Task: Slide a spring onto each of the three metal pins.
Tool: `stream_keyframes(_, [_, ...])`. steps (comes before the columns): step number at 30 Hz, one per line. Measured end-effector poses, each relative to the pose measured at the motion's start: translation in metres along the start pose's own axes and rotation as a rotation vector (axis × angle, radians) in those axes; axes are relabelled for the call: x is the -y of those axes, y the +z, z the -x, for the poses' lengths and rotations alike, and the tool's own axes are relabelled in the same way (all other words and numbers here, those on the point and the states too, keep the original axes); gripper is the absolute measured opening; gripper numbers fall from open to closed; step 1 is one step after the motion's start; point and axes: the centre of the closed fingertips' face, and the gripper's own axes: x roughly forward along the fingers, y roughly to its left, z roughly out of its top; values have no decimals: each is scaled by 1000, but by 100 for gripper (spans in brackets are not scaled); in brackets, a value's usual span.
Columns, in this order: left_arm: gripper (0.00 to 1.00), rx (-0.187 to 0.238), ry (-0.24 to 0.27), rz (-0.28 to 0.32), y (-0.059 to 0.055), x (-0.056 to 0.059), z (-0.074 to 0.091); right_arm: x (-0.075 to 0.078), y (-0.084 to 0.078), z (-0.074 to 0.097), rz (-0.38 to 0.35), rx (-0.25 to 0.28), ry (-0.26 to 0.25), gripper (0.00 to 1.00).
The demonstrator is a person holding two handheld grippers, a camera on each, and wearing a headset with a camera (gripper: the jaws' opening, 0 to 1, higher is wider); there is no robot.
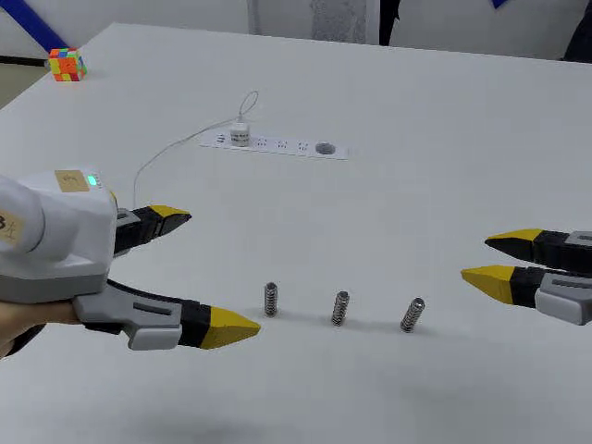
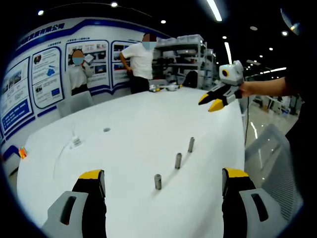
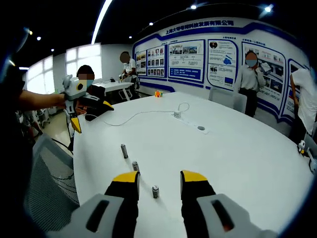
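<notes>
Head view: three pins (image 1: 340, 308), each seemingly already wearing its spring (image 1: 271, 298), stand in a row at lower centre of the frame on the counter (image 1: 416, 139). The left tongs (image 1: 220, 271) gape wide and the right tongs (image 1: 477, 257) are slightly parted, both empty. Left gripper view: pins at centre. Right gripper view: nearest pin sits low-centre; a careless sweep could topple it.
</notes>
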Motion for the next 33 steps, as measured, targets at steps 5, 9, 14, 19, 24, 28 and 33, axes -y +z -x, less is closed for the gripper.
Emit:
stream_keyframes(5, [100,-15,3,-13,-3,-2,2,-3,-1,5,2,7,22,37])
stream_keyframes(9, [100,-1,14,-15,3,-4,4,-8,-3,4,6,4,43,42])
stream_keyframes(14, [100,2,26,-17,5,-8,8,-15,-3,-2,19,1,68,49])
stream_keyframes(19, [100,1,25,-12,4,-7,12,-21,0,-6,43,-2,87,58])
stream_keyframes(24, [100,-6,21,-10,1,-6,13,-23,-3,-6,53,-21,104,65])
stream_keyframes(28, [100,-1,18,-5,2,-5,14,-24,-7,-5,59,-36,102,66])
stream_keyframes(33, [100,-6,10,-7,1,-2,14,-22,-8,-4,51,-38,93,68])
